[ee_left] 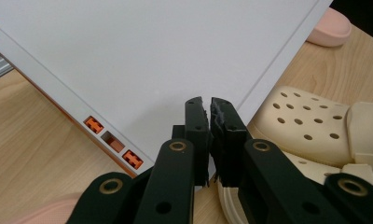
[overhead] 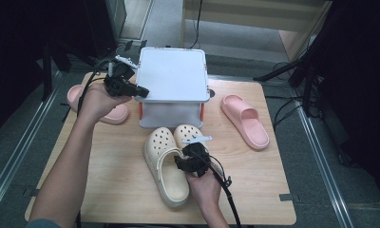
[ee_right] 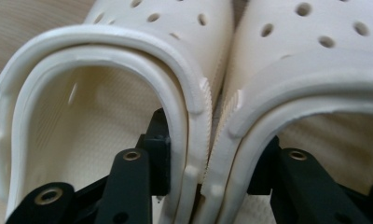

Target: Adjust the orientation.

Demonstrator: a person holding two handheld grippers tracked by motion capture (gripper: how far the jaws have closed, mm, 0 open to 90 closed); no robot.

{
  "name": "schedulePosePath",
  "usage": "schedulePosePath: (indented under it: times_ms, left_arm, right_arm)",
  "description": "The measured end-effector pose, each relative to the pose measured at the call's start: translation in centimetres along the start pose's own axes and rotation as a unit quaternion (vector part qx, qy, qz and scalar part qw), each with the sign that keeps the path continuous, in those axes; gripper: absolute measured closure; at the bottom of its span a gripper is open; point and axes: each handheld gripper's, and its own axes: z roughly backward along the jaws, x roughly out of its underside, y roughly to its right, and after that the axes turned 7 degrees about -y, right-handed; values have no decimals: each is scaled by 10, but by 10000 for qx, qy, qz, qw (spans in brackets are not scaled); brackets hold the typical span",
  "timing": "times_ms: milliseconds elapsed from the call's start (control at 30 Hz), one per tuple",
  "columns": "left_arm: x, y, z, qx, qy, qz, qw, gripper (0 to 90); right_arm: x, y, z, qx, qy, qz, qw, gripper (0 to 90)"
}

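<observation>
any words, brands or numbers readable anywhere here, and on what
None can be read.
The white box lid is blank in the high view and the left gripper view.
The cream clogs show only holes and ridges, no brand mark.
The pink slides show no lettering.
The left hand-held gripper and right hand-held gripper carry no legible marking.

Surface (overhead: 117,180): pale wood-grain laminate, matt, smooth. White box (overhead: 173,76): smooth matt plastic lid, orange plastic clips at edge. Cream clogs (overhead: 164,164): soft foam-like rubber, matt, punched with round holes; footbed finely pebbled, rim edges ribbed. Pink slides (overhead: 245,121): smooth matt foam rubber. Left tongs (ee_left: 209,140): black matt plastic, brass-coloured metal rivets, pad edges rough, frayed. Right tongs (ee_right: 208,182): same black plastic, brass rivets.
</observation>
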Motion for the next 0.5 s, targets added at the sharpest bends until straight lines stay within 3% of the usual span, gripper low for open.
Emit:
schedulePosePath:
  times_ms: [133, 500]
  left_arm:
    - [0, 1, -1, -30, 22, -30, 10000, 862]
    - [1, 0, -1, 2, 88, 3, 10000, 860]
  right_arm:
    - [-1, 9, 6, -75, 93, -195, 9997, 654]
    - [-19, 12, 26, -157, 415, -49, 9990, 657]
